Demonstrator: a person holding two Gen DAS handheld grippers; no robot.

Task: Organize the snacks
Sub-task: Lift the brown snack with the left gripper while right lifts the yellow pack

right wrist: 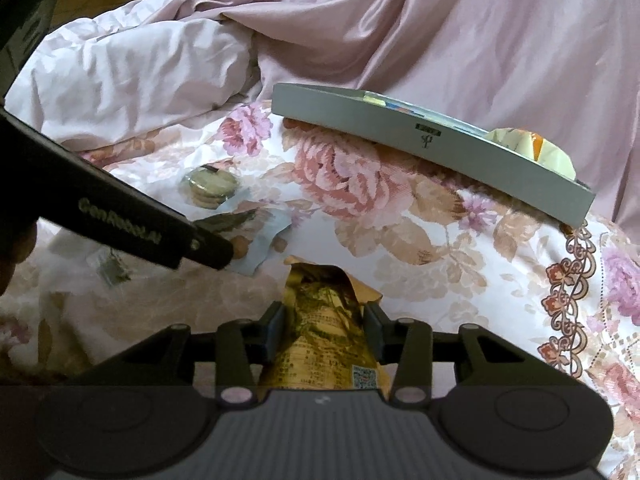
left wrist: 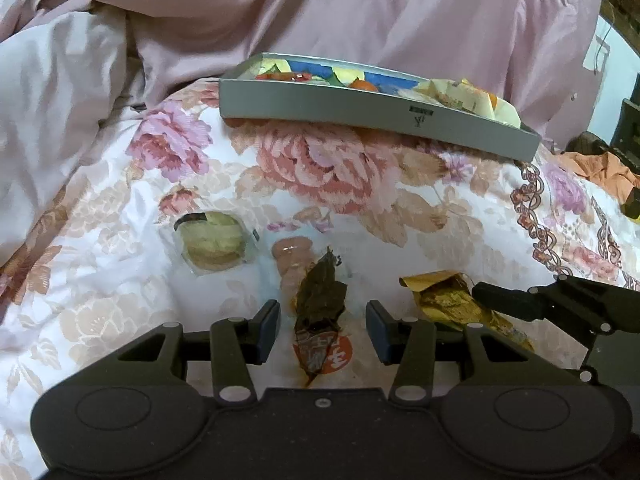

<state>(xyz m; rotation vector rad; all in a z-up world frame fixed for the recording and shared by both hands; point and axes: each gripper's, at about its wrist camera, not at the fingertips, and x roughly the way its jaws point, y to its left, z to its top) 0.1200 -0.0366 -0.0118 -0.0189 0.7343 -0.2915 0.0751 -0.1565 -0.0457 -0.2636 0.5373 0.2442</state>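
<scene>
Right tool [right wrist: 324,330] clamped on gold packet [right wrist: 320,320]; left tool [left wrist: 322,330] apart around dark snack pouch [left wrist: 320,304]; grey tray [left wrist: 360,110] beyond on bed.

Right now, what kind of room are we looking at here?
Most likely a bedroom: the snacks lie on a floral bedspread, with a rumpled pink duvet heaped behind the grey snack tray. It looks like a bed, not a table.

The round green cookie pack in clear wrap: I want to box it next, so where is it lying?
The round green cookie pack in clear wrap lies on the floral bedspread, left of the dark leaf-wrapped snack between the left gripper fingers, nearer than the grey box.
</scene>
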